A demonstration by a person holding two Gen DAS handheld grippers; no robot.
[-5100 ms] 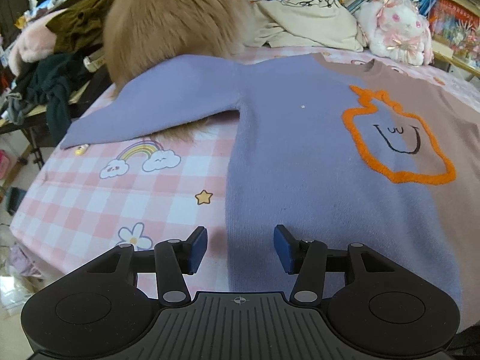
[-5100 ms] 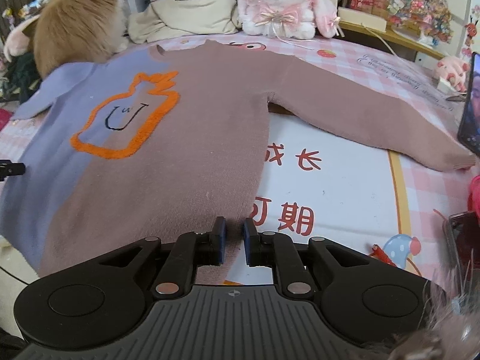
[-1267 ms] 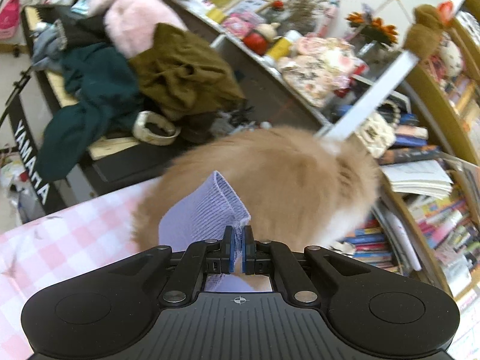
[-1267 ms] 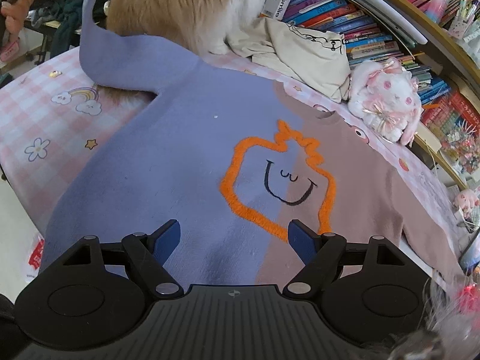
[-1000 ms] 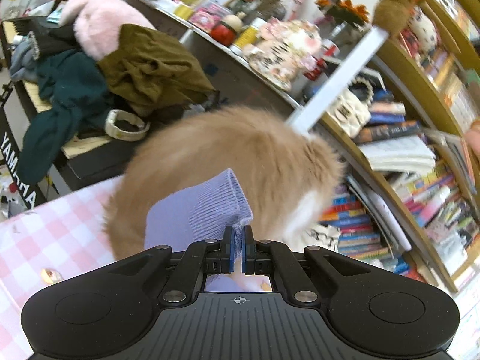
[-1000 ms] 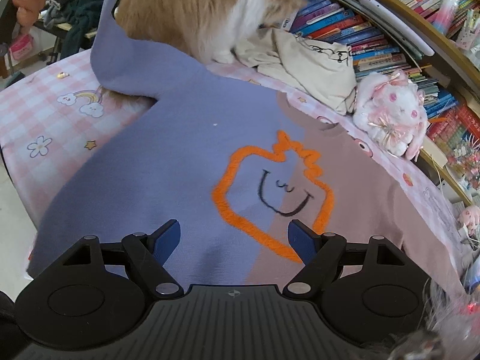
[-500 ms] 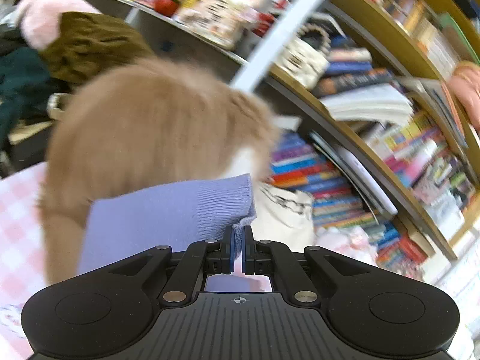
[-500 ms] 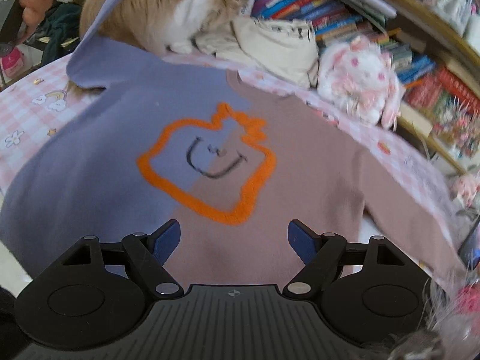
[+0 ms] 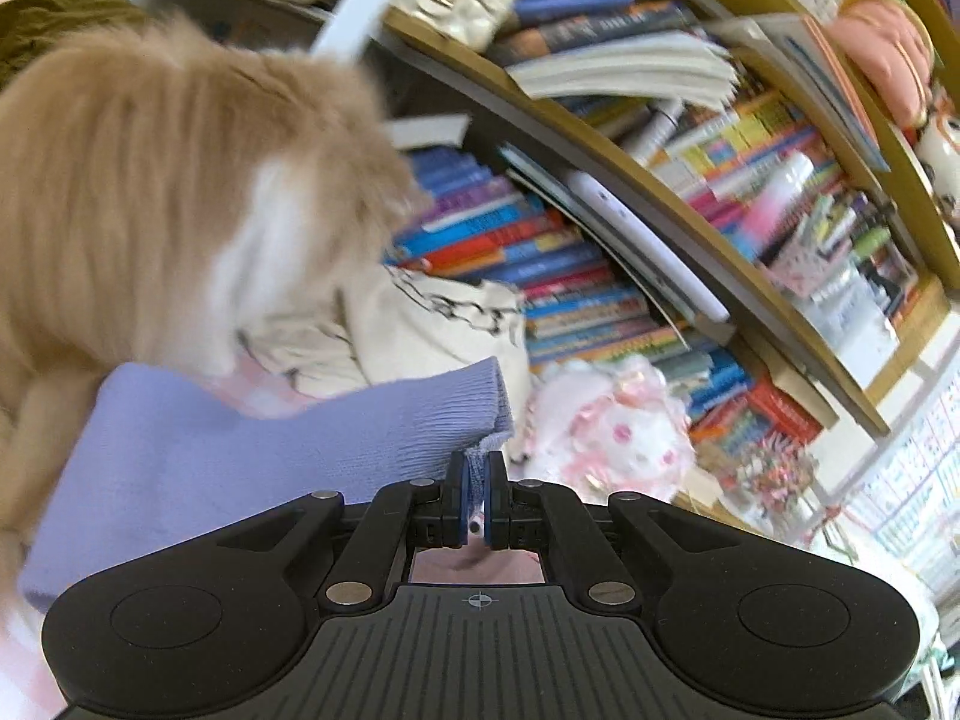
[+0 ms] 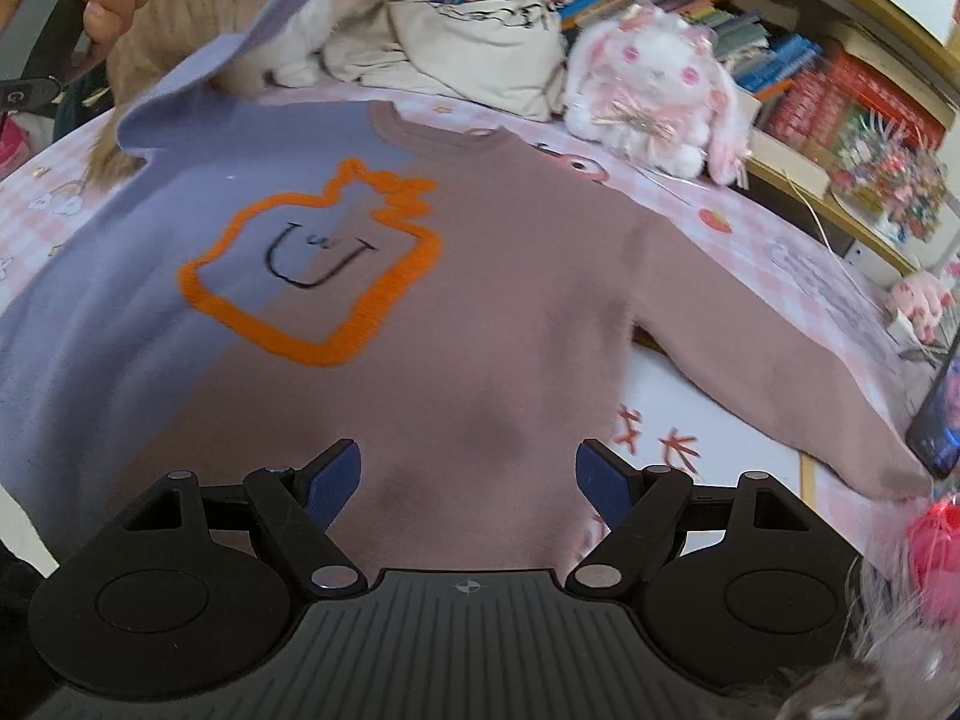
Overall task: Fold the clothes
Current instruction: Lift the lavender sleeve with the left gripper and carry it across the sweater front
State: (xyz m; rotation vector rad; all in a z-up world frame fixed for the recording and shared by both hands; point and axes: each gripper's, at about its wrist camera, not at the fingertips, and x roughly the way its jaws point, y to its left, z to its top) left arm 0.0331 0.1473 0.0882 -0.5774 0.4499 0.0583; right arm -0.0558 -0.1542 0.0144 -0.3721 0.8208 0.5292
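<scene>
Sweater [image 10: 492, 312], lavender and mauve halves, orange-outlined face, lavender cuff [image 9: 456, 402] lifted.

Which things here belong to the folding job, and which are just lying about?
Belonging to the job:
- sweater
- purple sleeve, pinched in the shut left gripper
- right gripper, open over the sweater

Lying about:
- cat
- plush rabbit
- cream cloth bag
- books
</scene>
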